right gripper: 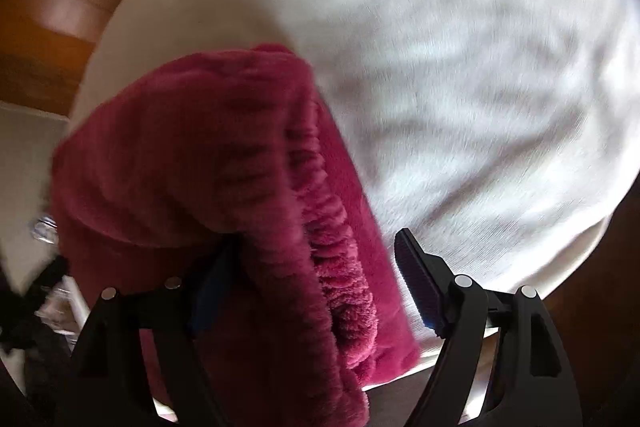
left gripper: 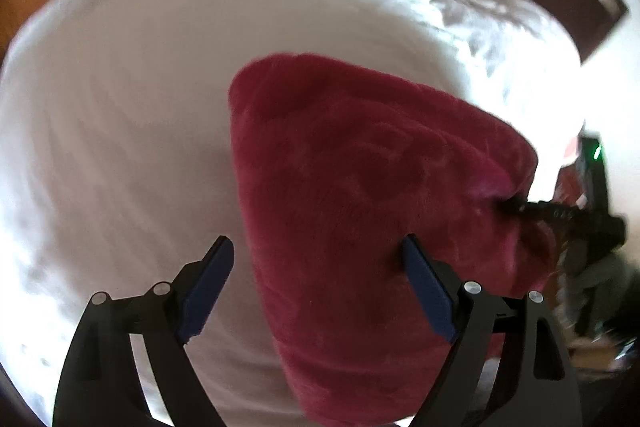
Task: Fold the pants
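We had thick, floppy crimson plush pants [left gripper: 360, 195] on the white bedsheet [left gripper: 132, 115] | left gripper [left gripper: 316, 267] gaped wide; right gripper [right gripper: 316, 267] wide, waistband loose between | we'd pinch the ribbed waistband [right gripper: 340, 259]

One pair of dark red fleece pants [left gripper: 360, 195] is counted, lying as a single folded bundle on one white bed sheet [left gripper: 140, 107]. Two grippers are counted: one left gripper [left gripper: 316, 287] and one right gripper [right gripper: 316, 287], each fitted with two black fingers carrying blue pads. One crumpled white duvet [left gripper: 460, 11] is seen at the far end. One wooden floor [right gripper: 52, 39] is visible beside the bed.
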### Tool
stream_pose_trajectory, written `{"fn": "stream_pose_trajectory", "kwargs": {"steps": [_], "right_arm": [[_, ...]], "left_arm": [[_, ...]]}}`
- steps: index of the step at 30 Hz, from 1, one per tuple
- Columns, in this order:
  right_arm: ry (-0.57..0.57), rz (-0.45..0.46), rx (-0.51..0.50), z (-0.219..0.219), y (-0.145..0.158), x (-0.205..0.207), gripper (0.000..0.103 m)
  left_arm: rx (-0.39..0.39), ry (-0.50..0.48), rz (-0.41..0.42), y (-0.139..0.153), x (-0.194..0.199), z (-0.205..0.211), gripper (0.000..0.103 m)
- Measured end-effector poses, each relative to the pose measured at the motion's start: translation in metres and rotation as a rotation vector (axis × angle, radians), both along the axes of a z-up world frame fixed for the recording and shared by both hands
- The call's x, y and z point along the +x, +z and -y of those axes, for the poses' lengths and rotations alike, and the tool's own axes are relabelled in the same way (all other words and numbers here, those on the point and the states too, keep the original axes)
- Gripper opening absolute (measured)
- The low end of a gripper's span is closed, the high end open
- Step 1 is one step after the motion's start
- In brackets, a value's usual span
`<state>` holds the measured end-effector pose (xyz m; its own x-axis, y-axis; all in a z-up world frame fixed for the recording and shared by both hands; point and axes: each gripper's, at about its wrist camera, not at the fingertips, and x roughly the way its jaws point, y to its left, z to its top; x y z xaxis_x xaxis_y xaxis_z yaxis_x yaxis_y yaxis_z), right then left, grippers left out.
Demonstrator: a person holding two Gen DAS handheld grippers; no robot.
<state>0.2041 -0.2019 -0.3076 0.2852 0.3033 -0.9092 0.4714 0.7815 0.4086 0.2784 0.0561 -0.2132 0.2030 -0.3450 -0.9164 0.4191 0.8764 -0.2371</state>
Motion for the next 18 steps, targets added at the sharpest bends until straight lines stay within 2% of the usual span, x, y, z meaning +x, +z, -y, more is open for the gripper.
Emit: {"fn": "stream_pose_trajectory", "kwargs": {"steps": [3, 9, 14, 18], "right_arm": [[0.021, 0.017, 0.076, 0.004, -0.001, -0.003, 0.078], [0.064, 0.022, 0.142, 0.012, -0.002, -0.005, 0.079], [0.06, 0.016, 0.162, 0.021, -0.019, 0.005, 0.091], [0.023, 0.008, 0.168, 0.022, -0.031, -0.001, 0.091]], "left_arm": [[-0.1, 0.065, -0.083, -0.011, 0.006, -0.02, 0.087], [-0.218, 0.132, -0.203, -0.034, 0.016, -0.034, 0.09], [-0.264, 0.152, -0.264, -0.053, 0.026, -0.039, 0.093], [-0.295, 0.175, -0.312, -0.065, 0.03, -0.04, 0.093]]}}
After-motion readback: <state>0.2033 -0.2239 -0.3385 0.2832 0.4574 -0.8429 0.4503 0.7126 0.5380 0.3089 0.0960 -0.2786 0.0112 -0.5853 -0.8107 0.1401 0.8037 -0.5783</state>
